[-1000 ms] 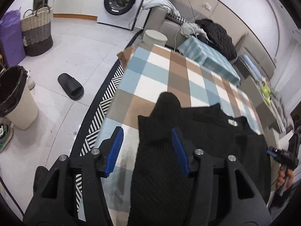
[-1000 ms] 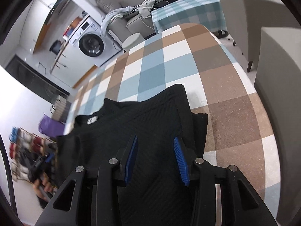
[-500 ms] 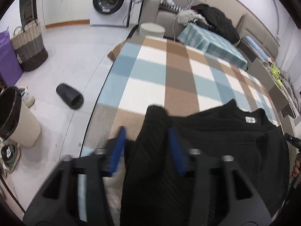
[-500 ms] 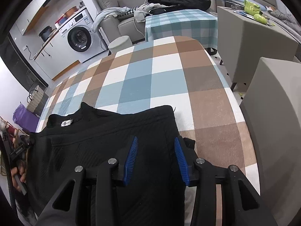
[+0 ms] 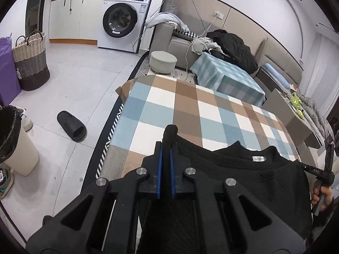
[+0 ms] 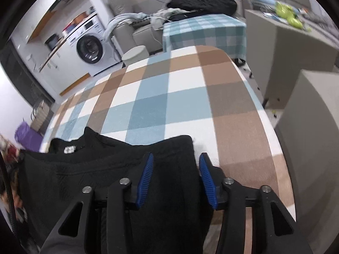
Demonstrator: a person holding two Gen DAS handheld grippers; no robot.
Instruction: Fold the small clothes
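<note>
Left tool (image 5: 166, 158) clamping together on a bunched fold of the black top (image 5: 254, 182), the cuff poking past the tips. Right tool (image 6: 174, 169) gaping wide, straddling the other sleeve (image 6: 173, 154), possibly brushing it. Lying mostly flat on the checked surface (image 5: 180, 105), collar label facing up.

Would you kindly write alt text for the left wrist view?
The left gripper is shut on a sleeve of the black knit sweater lying on the blue, brown and white checked tablecloth. A white washing machine stands behind.
</note>
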